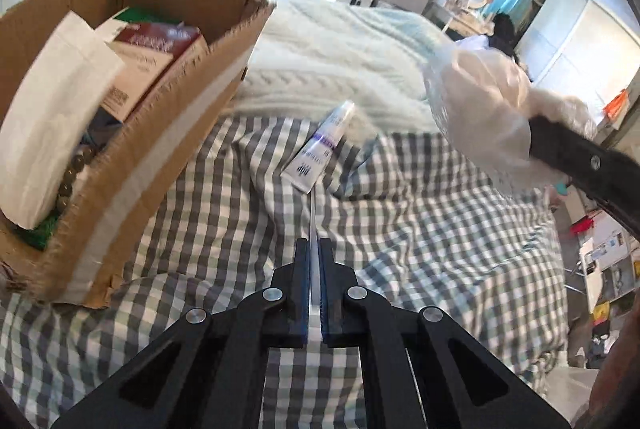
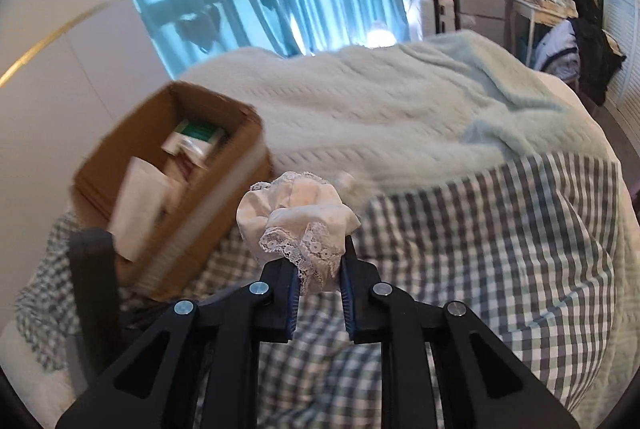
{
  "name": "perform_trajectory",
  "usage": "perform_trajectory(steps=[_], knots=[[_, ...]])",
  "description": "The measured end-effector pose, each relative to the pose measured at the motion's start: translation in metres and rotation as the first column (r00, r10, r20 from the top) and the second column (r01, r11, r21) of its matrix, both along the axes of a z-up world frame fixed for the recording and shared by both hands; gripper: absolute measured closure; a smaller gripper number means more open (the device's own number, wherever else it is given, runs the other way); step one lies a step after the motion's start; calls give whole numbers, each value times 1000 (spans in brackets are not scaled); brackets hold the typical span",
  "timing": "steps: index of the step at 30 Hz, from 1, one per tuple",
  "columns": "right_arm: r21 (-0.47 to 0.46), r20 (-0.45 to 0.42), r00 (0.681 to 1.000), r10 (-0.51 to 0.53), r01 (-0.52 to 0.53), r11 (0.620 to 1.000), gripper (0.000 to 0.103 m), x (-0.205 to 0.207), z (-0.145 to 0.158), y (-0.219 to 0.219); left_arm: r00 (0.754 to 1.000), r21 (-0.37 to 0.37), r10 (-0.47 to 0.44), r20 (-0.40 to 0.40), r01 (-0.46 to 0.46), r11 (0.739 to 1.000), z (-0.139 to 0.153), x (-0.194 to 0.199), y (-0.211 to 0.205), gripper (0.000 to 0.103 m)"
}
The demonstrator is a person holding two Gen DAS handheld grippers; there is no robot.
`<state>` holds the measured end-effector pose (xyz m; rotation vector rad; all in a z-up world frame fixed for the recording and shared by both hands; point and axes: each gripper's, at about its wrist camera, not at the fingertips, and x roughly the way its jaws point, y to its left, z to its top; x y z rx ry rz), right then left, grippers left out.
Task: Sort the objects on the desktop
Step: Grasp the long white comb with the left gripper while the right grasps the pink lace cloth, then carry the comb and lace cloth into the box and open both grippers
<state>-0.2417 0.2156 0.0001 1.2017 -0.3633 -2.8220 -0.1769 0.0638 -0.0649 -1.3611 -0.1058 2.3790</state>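
My left gripper (image 1: 314, 243) is shut on a thin, pale, flat strip (image 1: 313, 217) seen edge-on, which juts forward from the pads. Its far end meets the flat end of a white tube with purple print (image 1: 318, 145) at the blanket's edge; I cannot tell whether strip and tube are joined. My right gripper (image 2: 318, 253) is shut on a bunched white cloth with lace trim (image 2: 296, 209) and holds it above the bed. In the left wrist view that cloth (image 1: 480, 101) hangs at the right from a black finger (image 1: 560, 147). An open cardboard box (image 1: 160, 157) stands on the left.
The box (image 2: 240, 165) holds small cartons (image 1: 156, 49) and a white paper bag (image 1: 56, 117). It rests on a checked bedsheet (image 1: 420, 229), with a pale knitted blanket (image 2: 380, 109) behind. Blue curtains, a wall screen and cluttered furniture stand beyond the bed.
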Motion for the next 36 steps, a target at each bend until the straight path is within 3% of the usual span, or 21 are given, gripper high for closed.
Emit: perform_trajectory(steps=[5, 10, 12, 19, 23, 26, 29, 36], knots=[[0, -43, 999, 18, -18, 1000, 86, -3, 18, -13, 999, 0, -26, -26, 26, 1000, 12, 0, -6, 100], [-26, -44, 999, -6, 4, 1000, 84, -5, 14, -3, 995, -86, -103, 0, 102, 991, -15, -1, 6, 98], [-33, -36, 999, -19, 18, 999, 84, -4, 7, 5, 992, -120, -121, 24, 123, 985, -31, -2, 11, 96], [-73, 16, 999, -50, 51, 996, 84, -11, -28, 33, 988, -87, -86, 127, 97, 991, -75, -24, 17, 92], [-95, 47, 997, -55, 59, 994, 84, -17, -52, 42, 979, -99, -117, 167, 135, 986, -92, -28, 25, 89], [-117, 67, 996, -60, 68, 991, 84, -20, -66, 49, 977, -121, -163, 141, 181, 976, -92, -23, 28, 91], [-132, 80, 995, -63, 74, 988, 84, -18, -74, 52, 977, -81, -172, 127, 183, 980, -84, -17, 27, 100], [-121, 57, 996, -69, 76, 990, 84, -5, -60, 52, 984, -22, -167, -59, 165, 986, -33, 4, 26, 100]])
